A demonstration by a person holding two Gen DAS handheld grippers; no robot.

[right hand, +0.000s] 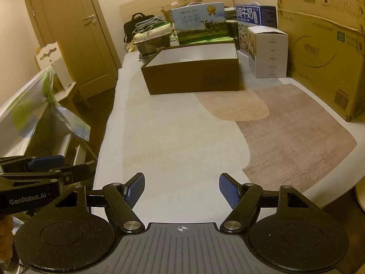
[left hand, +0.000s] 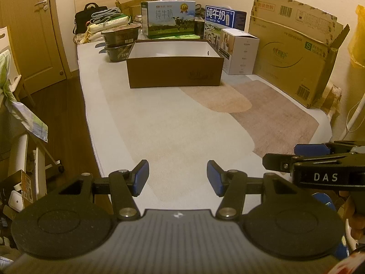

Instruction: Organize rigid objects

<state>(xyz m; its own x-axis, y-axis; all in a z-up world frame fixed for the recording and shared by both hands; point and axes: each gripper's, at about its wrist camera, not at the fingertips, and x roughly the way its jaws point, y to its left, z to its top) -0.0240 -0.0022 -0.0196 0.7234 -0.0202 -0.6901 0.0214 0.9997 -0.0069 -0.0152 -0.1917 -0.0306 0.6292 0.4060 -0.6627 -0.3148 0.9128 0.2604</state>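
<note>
An open brown box (left hand: 174, 74) (right hand: 194, 78) with a white inside stands on the bed, far ahead of both grippers, and what I see of its inside holds nothing. My left gripper (left hand: 178, 177) hovers over the near end of the bed (left hand: 173, 132), open with nothing between its blue pads. My right gripper (right hand: 181, 189) hovers beside it, also open and holding nothing. Each gripper shows at the edge of the other's view: the right gripper (left hand: 294, 154) and the left gripper (right hand: 61, 165).
Behind the brown box stand two milk cartons (left hand: 168, 19) (right hand: 199, 22), a white box (left hand: 240, 51) (right hand: 268, 52), stacked dark trays (left hand: 119, 43) and a black bag (left hand: 87, 17). A large cardboard box (left hand: 294, 52) (right hand: 324, 52) lines the right side. A door (right hand: 68, 29) and draped furniture (right hand: 34, 111) are left.
</note>
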